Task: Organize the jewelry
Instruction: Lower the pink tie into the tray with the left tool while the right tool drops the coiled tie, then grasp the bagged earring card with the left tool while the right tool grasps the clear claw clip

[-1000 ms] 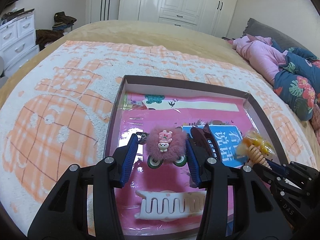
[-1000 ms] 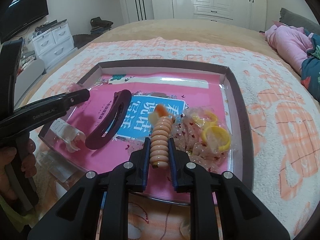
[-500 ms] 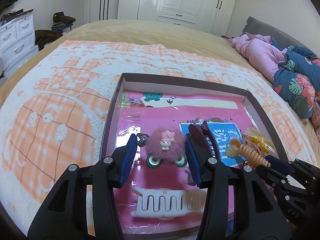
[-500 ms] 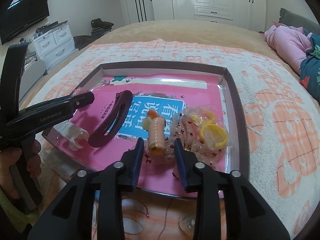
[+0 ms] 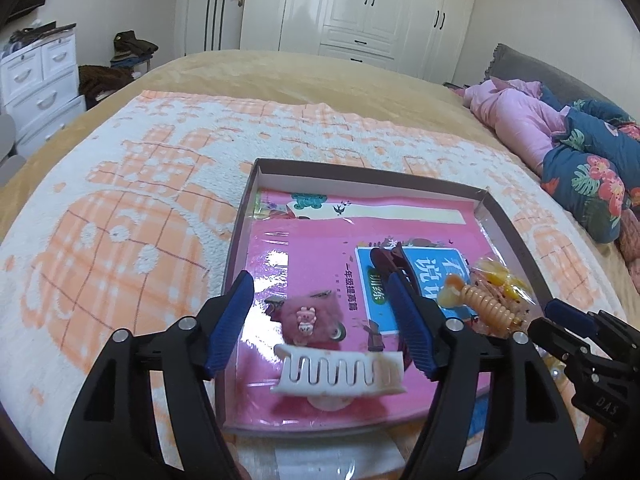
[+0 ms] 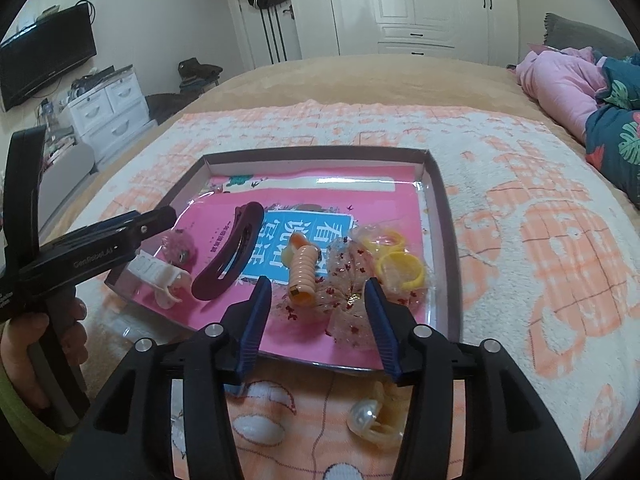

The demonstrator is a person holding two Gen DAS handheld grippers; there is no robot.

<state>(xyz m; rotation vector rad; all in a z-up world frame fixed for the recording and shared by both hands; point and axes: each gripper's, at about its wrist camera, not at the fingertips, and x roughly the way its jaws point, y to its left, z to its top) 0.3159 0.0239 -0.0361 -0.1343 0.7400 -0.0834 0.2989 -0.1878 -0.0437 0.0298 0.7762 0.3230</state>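
You are holding both grippers over the near edge of the shallow tray (image 6: pixel 440 216) that is lying on the orange-and-white blanket (image 6: pixel 540 248) on the bed. Your left gripper (image 5: pixel 324 320) is hovering with its jaws spread wide and holding nothing; the fuzzy pink hair clip (image 5: pixel 308 316) and the white comb clip (image 5: pixel 340 372) are lying on the tray floor between them. Your right gripper (image 6: pixel 316 320) is also standing wide and gripping nothing, just near of the peach spiral hair tie (image 6: pixel 302 276) and the clear bag (image 6: pixel 356 276) of yellow rings. The dark maroon hair clip (image 6: pixel 232 258) is resting left of the spiral tie. A pearl clip (image 6: pixel 370 420) is sitting on the blanket outside the tray, near your right jaws.
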